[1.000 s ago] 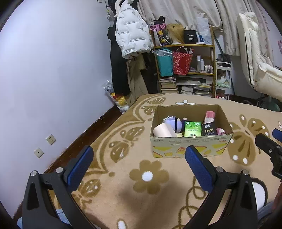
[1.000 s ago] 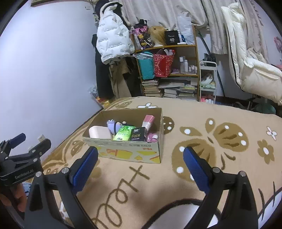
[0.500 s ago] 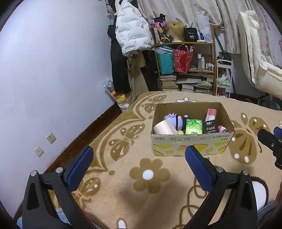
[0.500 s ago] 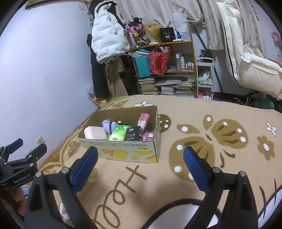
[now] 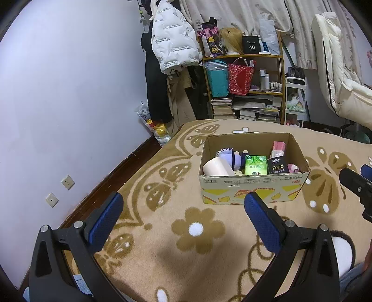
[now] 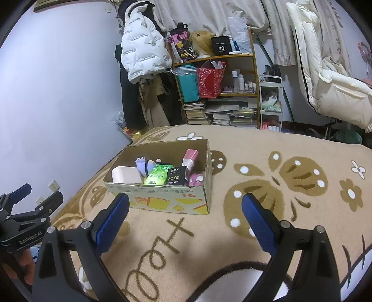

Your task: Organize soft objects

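Cardboard box (image 5: 253, 183) sits on the patterned blanket (image 5: 162, 232), holding the soft packs and plush. Both the left gripper (image 5: 183, 220) and right gripper (image 6: 184, 219) hover short of the box, fingers spread, empty. Best approach: descend from above onto one item near the box's front wall.

Behind your workspace, a cluttered room corner.
At upper centre you had a wooden shelf (image 5: 244, 55) holding a red bag (image 5: 239, 79) and teal bag (image 5: 217, 81), with stacked books (image 5: 223, 108) below; a white puffer jacket (image 5: 173, 44) hung to its left, curtains (image 6: 209, 11) above.
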